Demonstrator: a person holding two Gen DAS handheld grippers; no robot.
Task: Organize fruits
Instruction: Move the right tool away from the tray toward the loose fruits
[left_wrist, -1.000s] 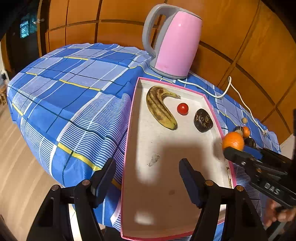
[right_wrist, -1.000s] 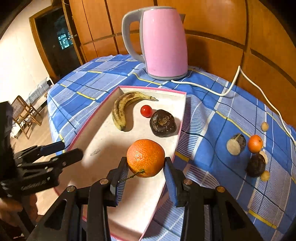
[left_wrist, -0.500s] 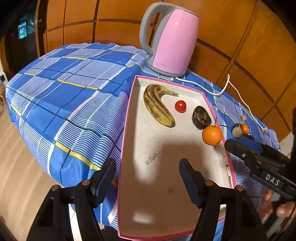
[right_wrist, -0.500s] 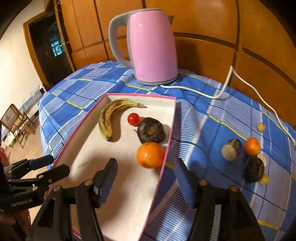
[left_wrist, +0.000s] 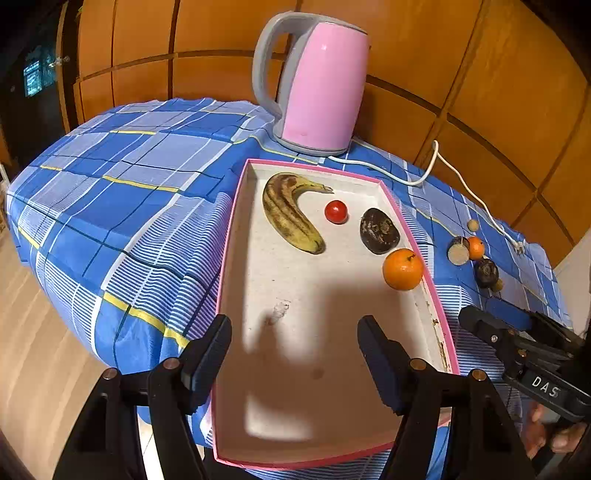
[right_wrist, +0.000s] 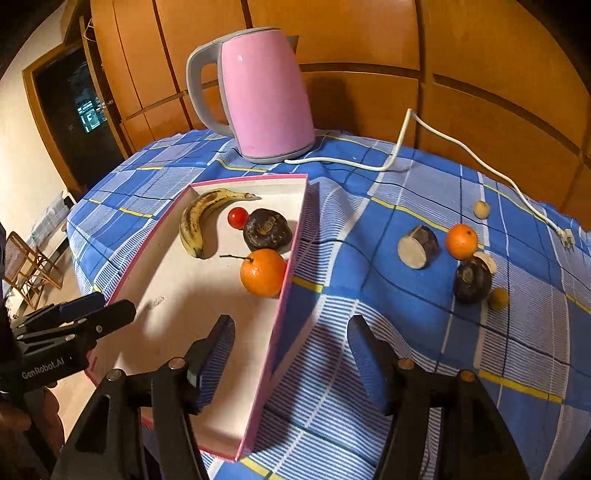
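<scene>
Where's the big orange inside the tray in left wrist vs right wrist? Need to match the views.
Left wrist: the big orange sits right of centre, against the tray's right wall, just below the dark round fruit.
Right wrist: the big orange sits left of centre, against the same tray wall, again just below the dark round fruit.
Shared landmark: the pink kettle behind the tray's far end.

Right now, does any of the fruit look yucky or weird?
Yes. The banana in the pink tray has many brown streaks, so it looks overripe. Beside the tomato, a dark fruit looks wrinkled and blotchy.
</scene>
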